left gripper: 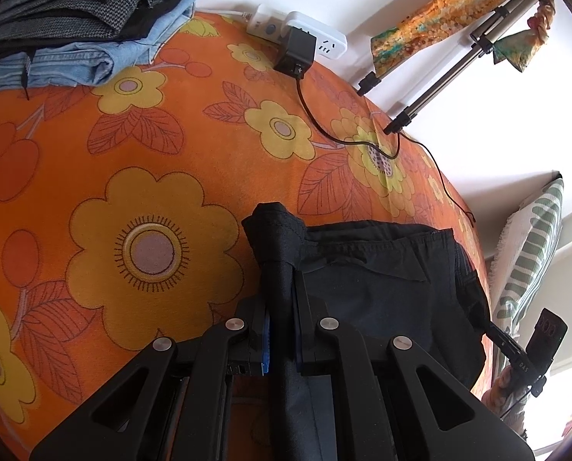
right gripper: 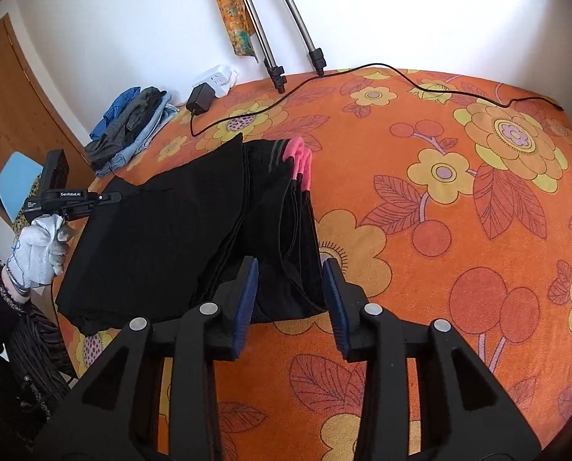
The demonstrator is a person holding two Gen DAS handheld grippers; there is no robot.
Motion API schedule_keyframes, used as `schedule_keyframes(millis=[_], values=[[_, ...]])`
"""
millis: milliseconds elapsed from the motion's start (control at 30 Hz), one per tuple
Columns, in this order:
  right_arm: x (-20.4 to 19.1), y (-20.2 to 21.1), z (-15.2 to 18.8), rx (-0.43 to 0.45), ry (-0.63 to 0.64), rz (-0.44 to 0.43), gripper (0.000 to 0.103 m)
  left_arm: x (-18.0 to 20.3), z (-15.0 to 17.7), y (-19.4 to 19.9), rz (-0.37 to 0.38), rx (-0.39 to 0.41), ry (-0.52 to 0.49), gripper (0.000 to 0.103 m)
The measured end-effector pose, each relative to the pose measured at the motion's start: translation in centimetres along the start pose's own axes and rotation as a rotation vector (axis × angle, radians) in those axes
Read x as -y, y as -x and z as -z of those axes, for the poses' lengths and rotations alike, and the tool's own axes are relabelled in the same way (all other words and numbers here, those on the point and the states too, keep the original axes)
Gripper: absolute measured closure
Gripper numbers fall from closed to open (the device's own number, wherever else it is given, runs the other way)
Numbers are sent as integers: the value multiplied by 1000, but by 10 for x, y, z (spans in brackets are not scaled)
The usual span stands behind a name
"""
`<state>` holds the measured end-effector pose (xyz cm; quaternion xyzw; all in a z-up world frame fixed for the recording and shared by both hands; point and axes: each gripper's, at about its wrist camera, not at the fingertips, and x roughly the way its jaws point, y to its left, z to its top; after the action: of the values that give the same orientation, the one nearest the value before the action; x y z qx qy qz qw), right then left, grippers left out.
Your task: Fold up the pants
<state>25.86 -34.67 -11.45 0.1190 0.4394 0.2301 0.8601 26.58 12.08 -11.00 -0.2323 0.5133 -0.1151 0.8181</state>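
Black pants [right gripper: 178, 230] with a pink-lined waistband [right gripper: 301, 161] lie folded on the orange flowered bedspread [right gripper: 459, 230]. My left gripper [left gripper: 280, 288] is shut on a bunched edge of the black pants [left gripper: 382, 269] and lifts it off the bed. In the right wrist view the left gripper [right gripper: 109, 196], held by a white-gloved hand, grips the pants' far left edge. My right gripper [right gripper: 290, 296] is open, its blue pads on either side of the near edge of the pants, just above the fabric.
A pile of folded clothes [left gripper: 74, 27] sits at the far corner of the bed. A white power strip [left gripper: 297, 32] with a black adapter and cable [left gripper: 324, 126] lies near the wall. Tripod legs [right gripper: 270, 38] stand on the bed. A striped pillow [left gripper: 528, 253] is at the bed's edge.
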Motion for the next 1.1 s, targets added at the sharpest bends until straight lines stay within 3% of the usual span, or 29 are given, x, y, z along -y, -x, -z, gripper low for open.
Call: schedule_keyframes(millis=[33,100,200,267,367,500,567,667,800,867,1100], values=[[6,-3,-1,-3,-38,-12,89,0,0,0,-1,-1,0,96],[15,-10,-3,-10,-87,44,90,-1,0,-1,0,-3,3,96],[20,-24,-3,-47,-60,223,91,-1,0,-1,1,-4,2,96],[23,-22,-4,-42,-71,254,92,-2,0,0,6,-3,4,96],[7,5,-12,46,-40,267,91,-2,-1,3,15,0,3,96],[-58,27,-13,114,73,145,91,-1,-3,2,19,-2,1,96],[-102,24,-6,108,158,76,83,1,-4,3,24,0,3,96],[-164,9,16,77,279,-23,63,4,-6,5,36,1,-6,96],[-230,-21,57,-9,406,-143,58,4,-8,7,65,-6,15,96],[-263,-37,79,-44,488,-169,48,1,-10,6,78,-11,35,96],[-331,-71,134,-70,703,-118,41,3,-14,5,100,-14,61,96]])
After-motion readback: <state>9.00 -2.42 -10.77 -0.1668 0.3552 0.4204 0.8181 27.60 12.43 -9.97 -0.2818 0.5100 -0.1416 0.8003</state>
